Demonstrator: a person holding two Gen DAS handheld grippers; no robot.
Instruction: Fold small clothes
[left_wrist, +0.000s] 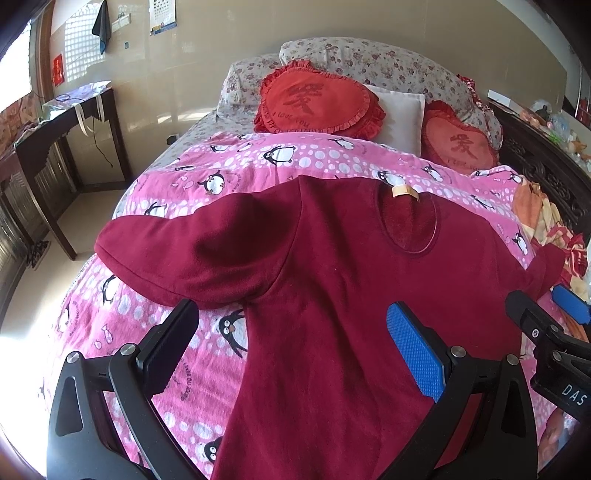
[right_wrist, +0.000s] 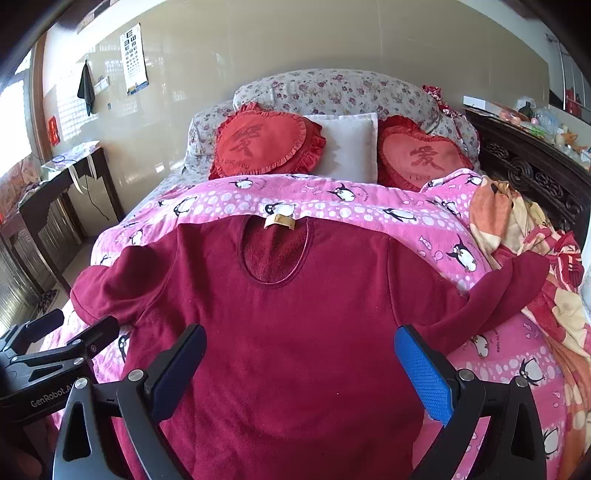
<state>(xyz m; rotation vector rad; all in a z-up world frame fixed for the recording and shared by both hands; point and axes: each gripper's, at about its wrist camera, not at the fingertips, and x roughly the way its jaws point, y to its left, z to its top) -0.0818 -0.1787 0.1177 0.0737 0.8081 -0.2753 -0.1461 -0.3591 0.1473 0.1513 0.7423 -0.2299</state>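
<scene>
- nearest the lens, the left gripper (left_wrist: 291, 354) hangs with its jaws spread wide, released, gripping nothing, low over the shirt's left flank by the armpit.
- the right gripper (right_wrist: 301, 360) mirrors it over the body of the shirt, jaws just as wide and empty.
- the dark red shirt (right_wrist: 295, 332) lies face up on the pink penguin blanket (right_wrist: 369, 206) on the bed, neckline (right_wrist: 275, 254) pointing toward the pillows, tag showing.
- it looks spread flat on purpose, a clean starting shape for folding.
- the left sleeve (left_wrist: 177, 254) flares out sideways, the right sleeve (right_wrist: 491, 295) trails toward a crumpled orange-and-red blanket (right_wrist: 535, 266) at the bed's edge.
- both grippers sit side by side over the lower torso, likely poised to pinch the sides or a sleeve for a first fold inward.
- no fold is made yet, by the look of it.
- two red heart cushions (right_wrist: 266, 144) and a white pillow (right_wrist: 347, 147) sit well clear at the head of the bed.
</scene>
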